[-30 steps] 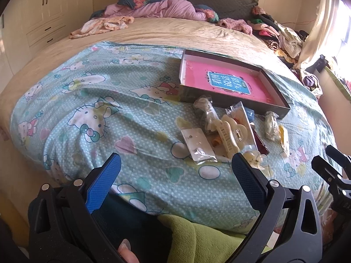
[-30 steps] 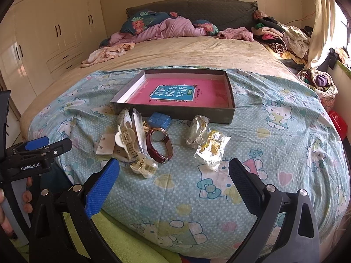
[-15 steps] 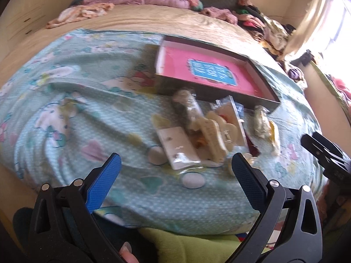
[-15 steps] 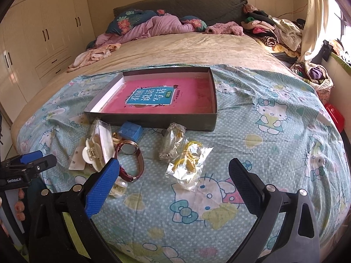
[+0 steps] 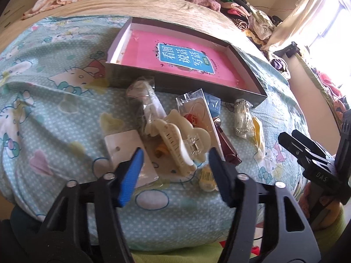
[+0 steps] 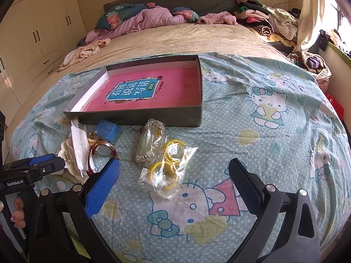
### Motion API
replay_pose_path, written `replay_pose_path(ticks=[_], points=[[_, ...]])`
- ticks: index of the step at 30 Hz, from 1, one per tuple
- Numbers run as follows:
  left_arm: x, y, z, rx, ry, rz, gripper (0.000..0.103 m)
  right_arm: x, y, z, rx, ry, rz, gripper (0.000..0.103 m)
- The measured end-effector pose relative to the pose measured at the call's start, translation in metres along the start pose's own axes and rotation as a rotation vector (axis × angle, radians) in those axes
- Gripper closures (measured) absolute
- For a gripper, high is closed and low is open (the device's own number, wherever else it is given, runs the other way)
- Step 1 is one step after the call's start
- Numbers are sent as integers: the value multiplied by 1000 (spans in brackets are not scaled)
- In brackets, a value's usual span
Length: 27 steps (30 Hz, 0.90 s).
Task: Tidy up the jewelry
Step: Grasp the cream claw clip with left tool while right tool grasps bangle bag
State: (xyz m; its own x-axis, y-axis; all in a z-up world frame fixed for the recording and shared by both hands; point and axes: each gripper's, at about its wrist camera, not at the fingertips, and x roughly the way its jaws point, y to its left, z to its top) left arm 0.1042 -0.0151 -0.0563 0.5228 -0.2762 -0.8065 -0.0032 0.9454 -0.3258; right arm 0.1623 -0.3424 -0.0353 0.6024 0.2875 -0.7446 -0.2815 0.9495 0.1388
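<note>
A shallow dark box [image 5: 245,54] with a pink book in its bottom lies on the bed; it also shows in the right wrist view [image 6: 197,118]. In front of it lies a pile of jewelry. A cream hair claw [image 5: 182,144] lies between the fingers of my left gripper [image 5: 175,166], which is open and close above it. A white card packet [image 5: 125,149], a bagged necklace [image 5: 197,111] and a red watch [image 6: 103,151] lie around it. My right gripper [image 6: 174,182] is open, above a bag of yellow rings [image 6: 169,171]. A bagged silver piece [image 6: 150,140] lies beside that.
A small blue box [image 6: 108,130] sits against the box wall. Piled clothes [image 6: 263,24] and pillows [image 6: 140,15] lie at the head of the bed. White wardrobes [image 6: 39,35] stand on the left. The bed's front edge is just below both grippers.
My left gripper has moved forward and down onto the jewelry pile and narrowed around the hair claw. My right gripper has moved forward toward the bag of yellow rings.
</note>
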Motion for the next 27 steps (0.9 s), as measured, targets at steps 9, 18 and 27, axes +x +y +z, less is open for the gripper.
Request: replay_pose_path(ticks=[9,18,27], points=[[13,-6,10,-21,23,-75,86,12,-9,5,6,9,5,4],[2,-2,16,-10,-22,-86,92,43,-15,3,40,88,38,7],[-13,2,23,10,-56,-92,102,56,-16,-2,91,117,100,53]])
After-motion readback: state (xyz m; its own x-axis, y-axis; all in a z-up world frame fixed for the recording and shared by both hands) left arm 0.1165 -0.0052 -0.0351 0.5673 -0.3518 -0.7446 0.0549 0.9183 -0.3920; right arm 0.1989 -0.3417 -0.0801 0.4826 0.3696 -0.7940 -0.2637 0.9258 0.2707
